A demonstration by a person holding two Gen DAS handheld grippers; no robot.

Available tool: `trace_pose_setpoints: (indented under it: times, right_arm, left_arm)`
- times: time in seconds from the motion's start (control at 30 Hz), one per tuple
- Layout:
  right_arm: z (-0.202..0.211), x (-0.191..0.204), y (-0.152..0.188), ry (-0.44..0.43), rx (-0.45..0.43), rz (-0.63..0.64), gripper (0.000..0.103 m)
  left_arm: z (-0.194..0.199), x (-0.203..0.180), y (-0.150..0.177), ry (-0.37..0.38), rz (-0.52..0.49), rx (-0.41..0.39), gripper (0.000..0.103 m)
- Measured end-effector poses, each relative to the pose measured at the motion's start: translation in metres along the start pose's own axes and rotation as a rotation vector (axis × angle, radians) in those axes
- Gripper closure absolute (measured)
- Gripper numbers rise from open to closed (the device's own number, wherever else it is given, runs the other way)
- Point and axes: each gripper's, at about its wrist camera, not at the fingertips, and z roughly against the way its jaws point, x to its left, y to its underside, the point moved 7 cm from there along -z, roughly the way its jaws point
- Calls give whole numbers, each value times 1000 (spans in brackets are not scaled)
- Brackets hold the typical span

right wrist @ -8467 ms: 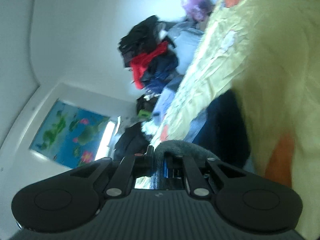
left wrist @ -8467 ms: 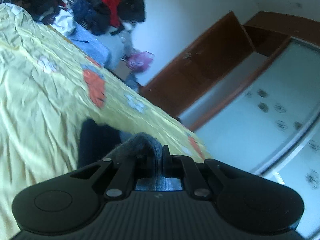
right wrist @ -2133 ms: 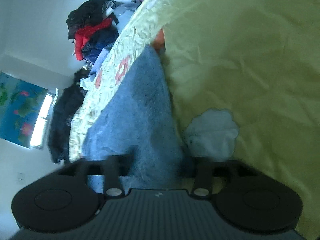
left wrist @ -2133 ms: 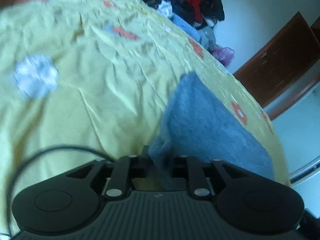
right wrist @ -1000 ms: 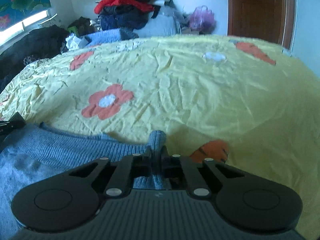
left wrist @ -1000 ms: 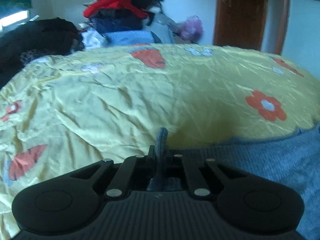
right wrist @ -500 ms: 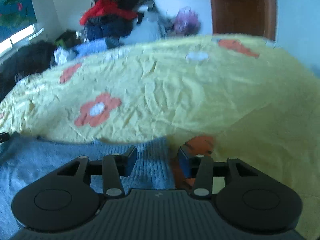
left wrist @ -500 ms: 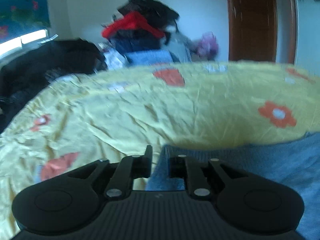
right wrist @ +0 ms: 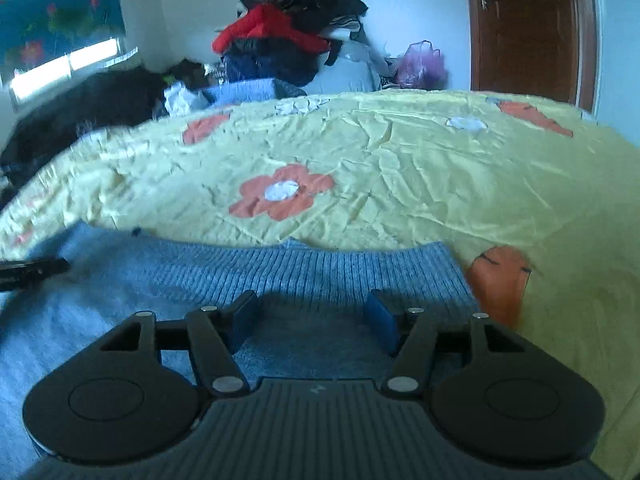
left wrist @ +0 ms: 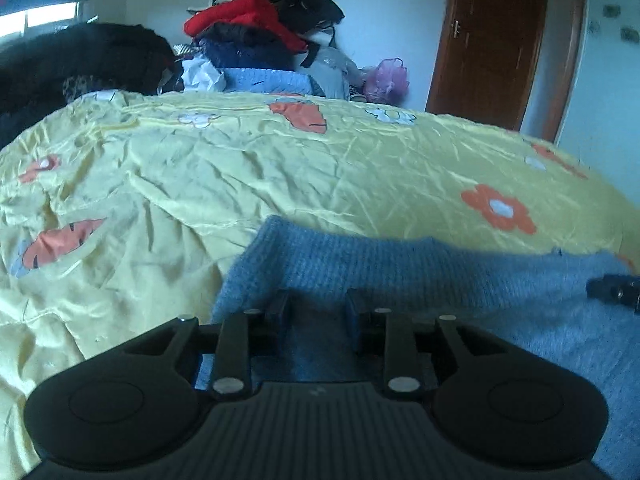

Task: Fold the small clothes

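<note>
A blue knitted sweater [left wrist: 400,272] lies flat on the yellow flowered bedspread [left wrist: 280,168], its ribbed hem towards the far side. My left gripper [left wrist: 316,308] is open and empty over the sweater's left corner. In the right wrist view the sweater [right wrist: 320,272] lies the same way, and my right gripper [right wrist: 310,312] is open wide and empty over its right corner. Each gripper's tip shows at the edge of the other's view: the right one [left wrist: 616,290] and the left one [right wrist: 32,270].
A heap of red, black and dark blue clothes [left wrist: 260,32] is piled beyond the bed's far edge, with dark clothing [left wrist: 80,64] at the far left. A purple bag [right wrist: 424,64] and a brown door [left wrist: 492,40] stand at the back right.
Both grippers were shut on the sweater's hem corners one second ago. They have opened and let go, and the sweater now lies flat on the bed.
</note>
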Motion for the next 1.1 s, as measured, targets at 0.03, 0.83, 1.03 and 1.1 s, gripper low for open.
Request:
trace_pose_setpoints:
  times: [0.03,0.83,1.03,1.1]
  right_arm:
    - [-1,1,0,4,1,10,38]
    - [3,-2,3,-66,-26,-66,28]
    - [3,-3,3,-78,-31,-81,26]
    - [4,-2,4,-75,-31,-79,26]
  left_arm:
    - [7,2,-1,-5,20,-6,74]
    - [163,60,135,136,809,-50,40]
    - [147,64,118,37,774,-64,66]
    - [135,59,116,16,736,-15,84]
